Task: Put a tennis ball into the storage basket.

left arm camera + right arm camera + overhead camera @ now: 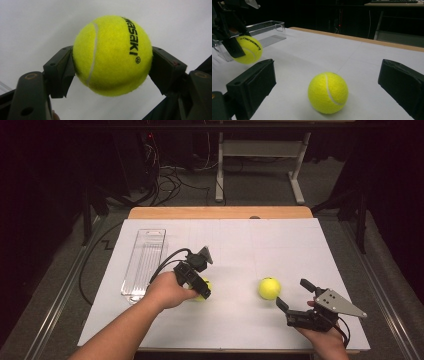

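Left gripper clamping first tennis ball, off the table | clear tray at ten o'clock: we carry level, release low inside | right gripper wide, second ball just ahead

1. Held tennis ball: bright yellow felt, white curved seam, black "...asaki" lettering printed down one side; clamped at its two sides between the black jaws of the left gripper; raised just off the white table, near the clear plastic tray.
2. Second tennis ball: same yellow, white seam facing up; resting on the white table, free, between the spread jaws of the right gripper, touching neither.
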`<move>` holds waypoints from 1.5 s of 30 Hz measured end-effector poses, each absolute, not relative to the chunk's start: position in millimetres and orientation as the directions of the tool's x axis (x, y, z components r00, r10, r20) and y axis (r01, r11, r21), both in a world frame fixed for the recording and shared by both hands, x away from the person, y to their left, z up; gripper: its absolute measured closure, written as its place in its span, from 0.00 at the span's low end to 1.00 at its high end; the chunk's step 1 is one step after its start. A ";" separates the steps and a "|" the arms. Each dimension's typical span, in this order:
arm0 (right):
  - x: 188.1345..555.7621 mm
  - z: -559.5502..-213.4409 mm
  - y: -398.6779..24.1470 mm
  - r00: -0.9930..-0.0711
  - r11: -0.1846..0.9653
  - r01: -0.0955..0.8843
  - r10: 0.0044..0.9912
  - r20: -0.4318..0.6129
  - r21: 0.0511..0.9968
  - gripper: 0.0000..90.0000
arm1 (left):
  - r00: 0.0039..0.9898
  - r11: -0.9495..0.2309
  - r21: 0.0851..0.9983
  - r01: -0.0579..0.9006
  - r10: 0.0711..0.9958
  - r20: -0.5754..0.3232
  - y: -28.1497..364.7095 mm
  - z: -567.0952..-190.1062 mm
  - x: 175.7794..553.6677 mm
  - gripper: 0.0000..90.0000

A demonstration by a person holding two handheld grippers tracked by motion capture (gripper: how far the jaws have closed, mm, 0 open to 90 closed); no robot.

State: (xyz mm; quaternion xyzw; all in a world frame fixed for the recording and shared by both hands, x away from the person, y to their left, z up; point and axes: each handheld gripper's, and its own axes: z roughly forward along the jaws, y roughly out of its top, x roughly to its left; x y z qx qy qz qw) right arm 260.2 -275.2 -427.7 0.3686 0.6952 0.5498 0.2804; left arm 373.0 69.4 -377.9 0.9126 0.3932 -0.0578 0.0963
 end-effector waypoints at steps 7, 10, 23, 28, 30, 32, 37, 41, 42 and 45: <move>260.3 -428.2 -274.8 -0.572 0.126 0.205 0.820 0.014 0.971 0.02 | 0.693 -0.687 0.102 0.719 0.698 -0.183 77.3 -381.3 364.8 0.30; 260.5 -428.4 -274.5 -0.573 0.127 0.204 0.820 0.014 0.971 0.02 | 0.693 -0.690 0.094 0.718 0.696 -0.186 81.6 -381.4 363.1 0.30; 260.1 -428.6 -273.9 -0.572 0.126 0.208 0.820 0.016 0.970 0.02 | 0.687 -0.691 0.065 0.720 0.697 -0.205 99.0 -373.1 357.6 0.30; 260.3 -428.8 -274.0 -0.573 0.130 0.208 0.820 0.013 0.969 0.02 | 0.685 -0.690 0.062 0.721 0.695 -0.218 105.8 -366.8 358.0 0.30; 260.3 -428.8 -274.4 -0.572 0.127 0.209 0.820 0.016 0.970 0.02 | 0.683 -0.689 0.058 0.722 0.698 -0.217 108.5 -363.7 358.6 0.30; 260.3 -428.9 -274.7 -0.572 0.127 0.208 0.820 0.015 0.970 0.02 | 0.682 -0.688 0.057 0.723 0.697 -0.222 111.2 -360.2 359.2 0.30; 260.0 -429.1 -274.4 -0.572 0.127 0.211 0.820 0.018 0.969 0.02 | 0.670 -0.675 0.066 0.734 0.706 -0.230 118.6 -351.6 361.0 0.30; 260.1 -429.3 -274.2 -0.571 0.126 0.211 0.821 0.017 0.969 0.02 | 0.662 -0.667 0.071 0.742 0.711 -0.235 123.0 -347.5 362.1 0.30; 260.2 -429.3 -274.3 -0.572 0.127 0.212 0.820 0.018 0.969 0.02 | 0.663 -0.668 0.070 0.741 0.710 -0.238 124.0 -346.7 362.6 0.30; 260.3 -429.7 -273.9 -0.570 0.125 0.215 0.821 0.021 0.969 0.02 | 0.661 -0.666 0.069 0.743 0.711 -0.239 126.8 -343.4 364.2 0.30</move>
